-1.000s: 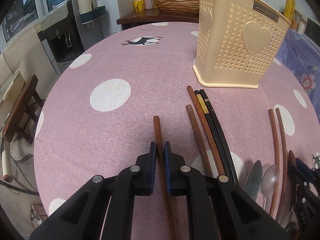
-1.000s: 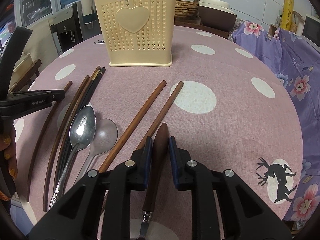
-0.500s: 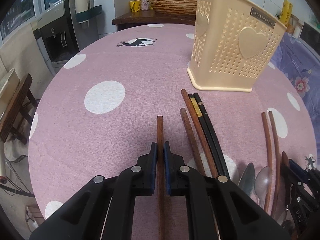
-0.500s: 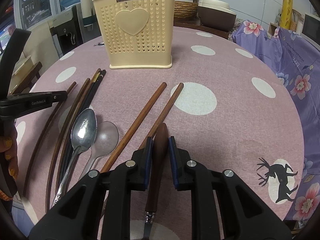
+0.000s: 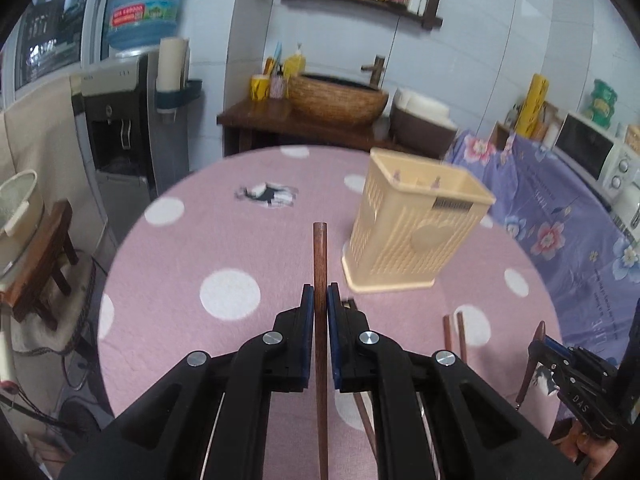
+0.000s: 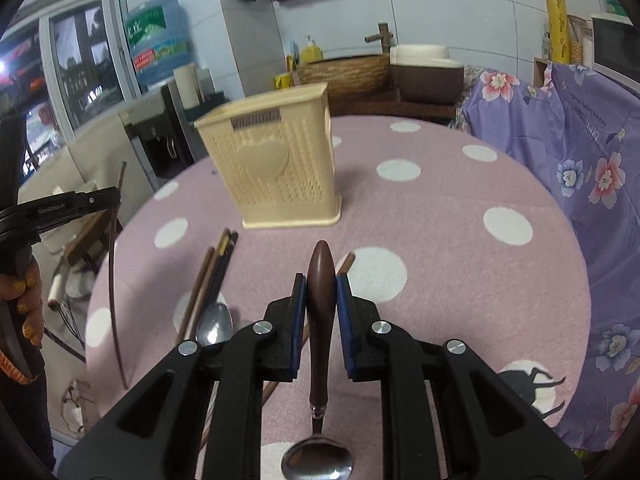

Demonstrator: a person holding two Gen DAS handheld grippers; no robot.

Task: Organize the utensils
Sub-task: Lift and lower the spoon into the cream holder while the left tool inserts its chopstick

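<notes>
Two utensils are clamped and off the counter (image 5: 168, 264): your left tongs (image 5: 320, 300) grip a wooden chopstick (image 5: 320, 252), your right tongs (image 6: 321, 292) pinch a wooden-handled spoon (image 6: 320, 280). Aim each over the cream holder (image 6: 280, 172) near the counter's far edge, tip it upright, lower it inside, then release.

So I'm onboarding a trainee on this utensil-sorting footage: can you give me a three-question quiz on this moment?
1. What is the left gripper clamped on?
2. True or false: the wooden-handled metal spoon in the right gripper points bowl-first toward the cream perforated plastic basket.
3. Which lies on the pink polka-dot tablecloth? A) fork B) silver metal spoon C) knife

Key:
1. A brown wooden chopstick
2. False; its handle leads
3. B
</notes>
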